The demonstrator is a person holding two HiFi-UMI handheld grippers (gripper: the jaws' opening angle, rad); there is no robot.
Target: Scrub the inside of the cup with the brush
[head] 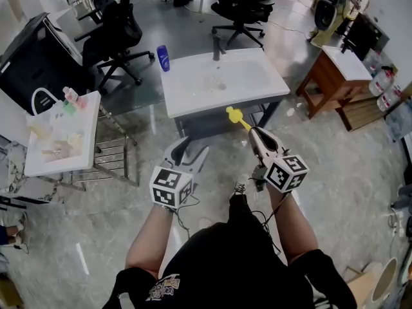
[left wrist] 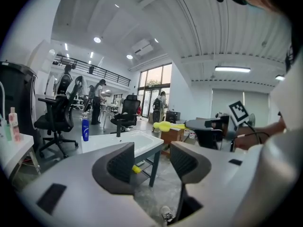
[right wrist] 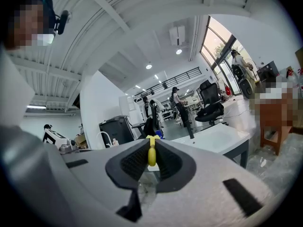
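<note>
My right gripper point(head: 255, 136) has its fingers clamped on the yellow brush point(head: 234, 115), which points to eleven o'clock at the sink point(head: 177, 107) rim. It looks like light, stiff, slick plastic, best held low on the handle. The left gripper point(head: 191, 150) fingers stand apart, empty. I see no cup.

Count log, head view.

- Hand-held grippers: two, both yours: left hand-held gripper point(head: 190, 152), right hand-held gripper point(head: 253, 132).
- Brush point(head: 235, 116), yellow: one.
- Sink table point(head: 183, 92), white: one. On it you have one faucet point(head: 217, 49) and one blue bottle point(head: 163, 58).
- Black office chairs: two, the left chair point(head: 119, 28) and the centre chair point(head: 243, 8).
- Side table point(head: 87, 124), white: one.
- Wooden table point(head: 331, 76): one.
- Black cabinet point(head: 32, 63): one.
</note>
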